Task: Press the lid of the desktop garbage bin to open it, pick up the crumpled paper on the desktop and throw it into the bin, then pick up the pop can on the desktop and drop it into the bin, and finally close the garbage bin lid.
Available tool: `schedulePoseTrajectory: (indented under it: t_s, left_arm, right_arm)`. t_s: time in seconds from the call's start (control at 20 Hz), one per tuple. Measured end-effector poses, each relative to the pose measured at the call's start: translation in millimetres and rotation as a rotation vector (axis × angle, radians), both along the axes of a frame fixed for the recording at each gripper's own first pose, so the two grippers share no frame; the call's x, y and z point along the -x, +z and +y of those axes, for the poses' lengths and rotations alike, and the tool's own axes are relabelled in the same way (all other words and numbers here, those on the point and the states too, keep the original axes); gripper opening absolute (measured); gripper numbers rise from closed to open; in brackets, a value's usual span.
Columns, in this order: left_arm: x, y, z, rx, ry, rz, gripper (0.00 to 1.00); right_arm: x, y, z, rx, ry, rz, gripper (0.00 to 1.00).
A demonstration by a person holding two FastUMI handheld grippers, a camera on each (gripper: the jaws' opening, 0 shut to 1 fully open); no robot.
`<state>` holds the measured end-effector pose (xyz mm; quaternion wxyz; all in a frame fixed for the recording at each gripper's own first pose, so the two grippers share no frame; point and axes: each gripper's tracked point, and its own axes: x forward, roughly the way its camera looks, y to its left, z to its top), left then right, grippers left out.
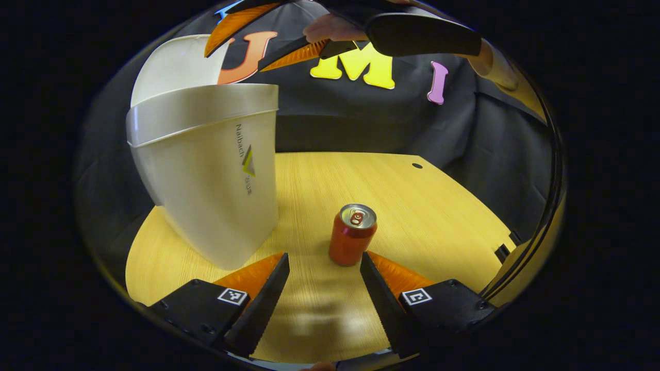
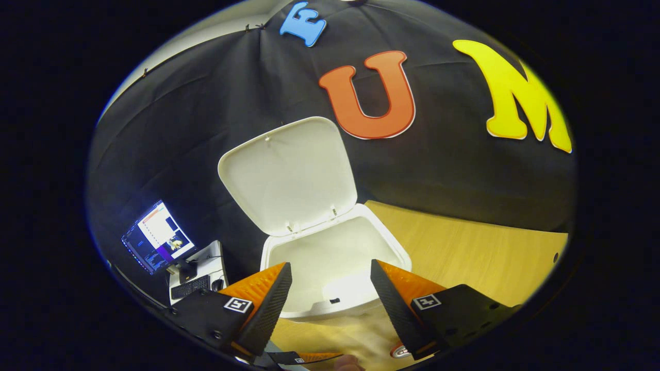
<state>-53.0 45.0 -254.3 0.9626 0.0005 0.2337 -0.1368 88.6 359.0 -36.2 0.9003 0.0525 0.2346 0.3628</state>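
The white desktop bin stands on the wooden table at the left of the left gripper view, its lid swung up. A red pop can stands upright just right of the bin, a little beyond my left gripper, which is open and holds nothing. High above the bin hangs my right gripper, held by a hand. In the right gripper view, my right gripper is open over the bin's mouth, with the raised lid behind. I cannot make out any paper inside.
A small hole marks the table's far right part, and the table edge curves round at the right. A lit monitor and a keyboard sit on a side stand beyond the booth wall, left of the bin.
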Motion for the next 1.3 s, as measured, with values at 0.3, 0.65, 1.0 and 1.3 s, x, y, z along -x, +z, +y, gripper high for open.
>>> schedulePoseTrajectory:
  t_s: [0.3, 0.65, 1.0, 1.3]
  left_arm:
    - [-6.5, -17.3, -26.3, -0.02, -0.034, 0.027, 0.93]
    - [-24.9, -31.4, -47.6, -0.063, -0.072, 0.026, 0.93]
    - [-48.3, -49.1, -57.1, -0.031, -0.061, 0.073, 0.93]
    - [-76.3, -63.7, -56.5, -0.031, -0.046, 0.083, 0.93]
  right_arm:
    - [-4.3, -16.3, -91.9, -0.038, -0.108, 0.044, 0.96]
    - [-4.5, -58.1, -233.6, -0.008, -0.342, 0.087, 0.96]
    - [36.4, -112.3, -321.5, 0.039, -0.481, 0.185, 0.96]
    - [47.6, -137.9, -340.8, 0.079, -0.523, 0.243, 0.96]
